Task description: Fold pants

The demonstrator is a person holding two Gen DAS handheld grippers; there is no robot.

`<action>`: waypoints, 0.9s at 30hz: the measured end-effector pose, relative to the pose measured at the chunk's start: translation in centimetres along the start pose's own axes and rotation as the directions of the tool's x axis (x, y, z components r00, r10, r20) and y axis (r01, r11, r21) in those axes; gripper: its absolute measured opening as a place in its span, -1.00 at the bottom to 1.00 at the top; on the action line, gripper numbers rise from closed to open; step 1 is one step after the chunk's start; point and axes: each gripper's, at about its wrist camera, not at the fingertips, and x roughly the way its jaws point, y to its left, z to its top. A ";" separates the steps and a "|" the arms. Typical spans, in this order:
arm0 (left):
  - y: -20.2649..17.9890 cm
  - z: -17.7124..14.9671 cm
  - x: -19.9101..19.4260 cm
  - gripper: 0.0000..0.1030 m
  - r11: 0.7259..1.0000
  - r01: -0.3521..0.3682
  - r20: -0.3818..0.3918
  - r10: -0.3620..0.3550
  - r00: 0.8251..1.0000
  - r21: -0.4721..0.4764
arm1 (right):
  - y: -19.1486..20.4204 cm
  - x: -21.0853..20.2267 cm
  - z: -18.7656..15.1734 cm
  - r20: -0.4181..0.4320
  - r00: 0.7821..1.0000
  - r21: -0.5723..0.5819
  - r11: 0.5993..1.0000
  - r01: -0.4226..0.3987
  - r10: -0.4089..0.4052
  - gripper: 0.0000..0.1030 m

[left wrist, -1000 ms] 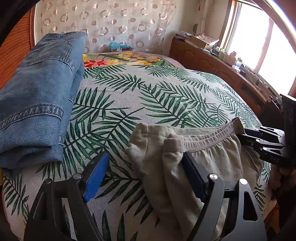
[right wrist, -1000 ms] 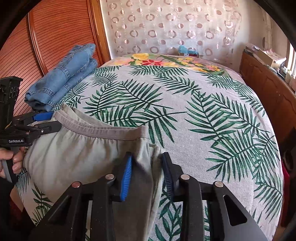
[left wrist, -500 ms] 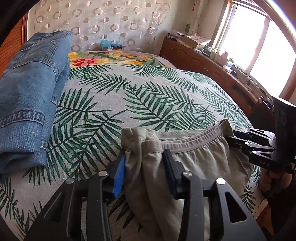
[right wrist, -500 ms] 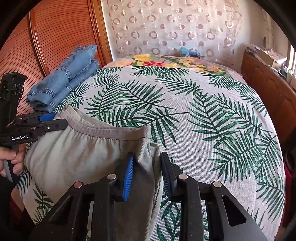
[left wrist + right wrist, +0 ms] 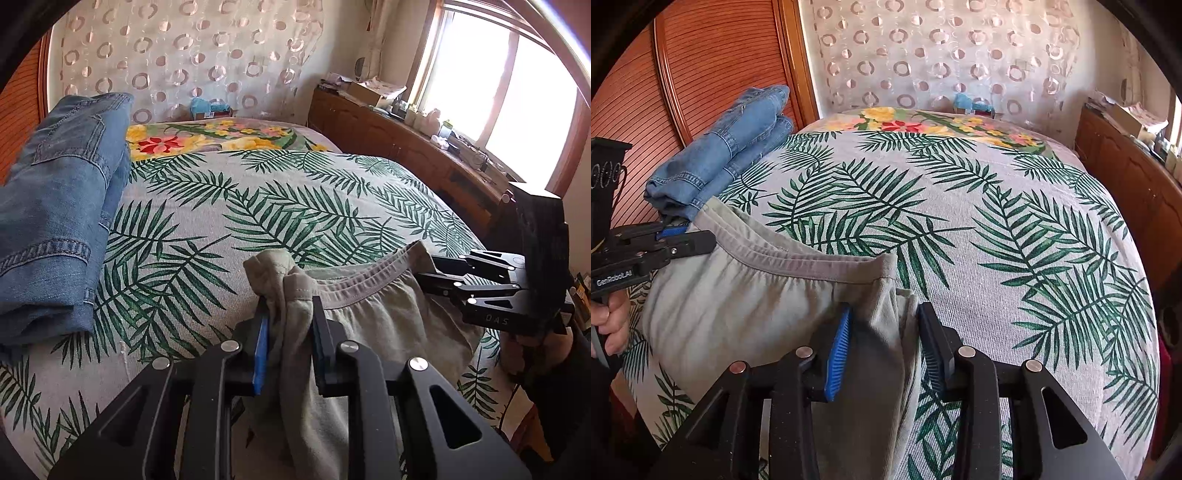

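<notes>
Grey-green pants point(image 5: 369, 325) lie at the near edge of the bed, waistband facing the far side. My left gripper point(image 5: 288, 306) has its jaws closing on the bunched left corner of the waistband, and the pads press on the fabric. In the right wrist view the pants point(image 5: 738, 314) spread out to the left. My right gripper point(image 5: 884, 314) straddles their right corner. Its jaws are opening, with the fabric between them and a small gap at the right pad. Each gripper shows in the other's view, as the right gripper point(image 5: 424, 267) and the left gripper point(image 5: 701, 238).
Folded blue jeans point(image 5: 55, 221) lie on the left side of the palm-leaf bedspread point(image 5: 295, 203). A wooden sideboard point(image 5: 406, 147) with clutter runs along the right under a window. A slatted wooden panel point(image 5: 701, 74) stands on the left. A person's hand point(image 5: 613, 325) holds the left gripper.
My left gripper's jaws went from wide apart to pinching the waistband corner, which now bunches up and sits a little higher. My right gripper's jaws have widened slightly around the other corner.
</notes>
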 end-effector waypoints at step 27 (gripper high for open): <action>-3.5 0.0 -6.6 -0.65 0.998 0.028 0.191 -0.039 0.981 0.060 | 1.3 -6.7 -2.8 0.210 0.975 -0.009 0.998 -0.070 0.070 -0.77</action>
